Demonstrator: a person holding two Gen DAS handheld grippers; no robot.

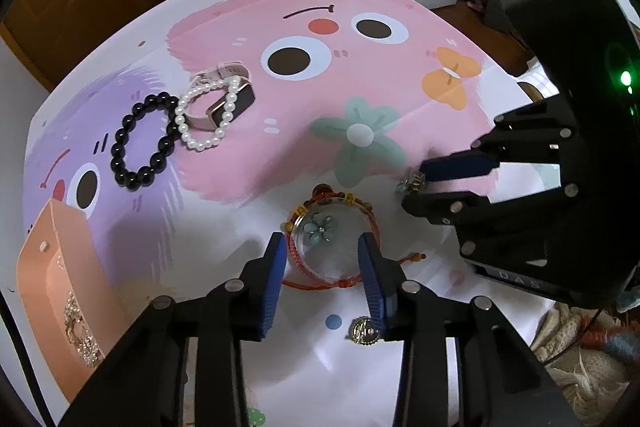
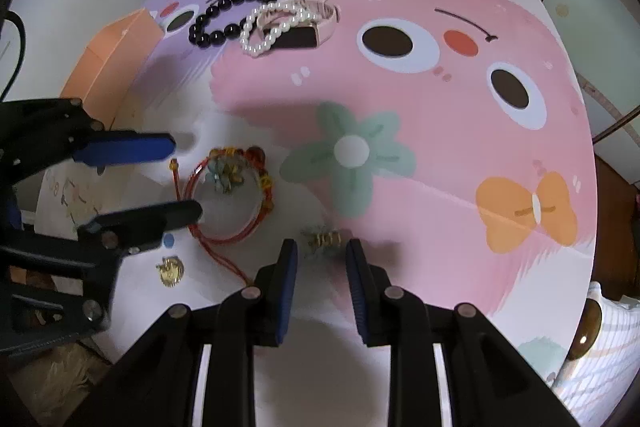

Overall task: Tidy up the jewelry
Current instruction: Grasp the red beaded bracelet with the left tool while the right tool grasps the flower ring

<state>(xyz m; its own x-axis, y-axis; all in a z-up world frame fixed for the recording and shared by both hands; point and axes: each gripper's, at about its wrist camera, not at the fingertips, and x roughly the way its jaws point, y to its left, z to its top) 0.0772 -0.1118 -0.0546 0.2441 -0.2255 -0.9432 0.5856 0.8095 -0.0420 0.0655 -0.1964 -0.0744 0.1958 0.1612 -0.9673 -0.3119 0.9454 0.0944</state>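
Both grippers low over the jewelry on the cartoon mat

The left gripper straddles the red cord bracelet, a thin woven loop with amber beads and a pale blue flower charm inside it; its blue pads stand narrowed at either side, not pressing. The right gripper hovers narrow and empty over a small gold clip. A gold round charm lies near. Far left sit a black bead bracelet, a pearl bracelet and a pink watch; the orange box holds sparkly pieces.
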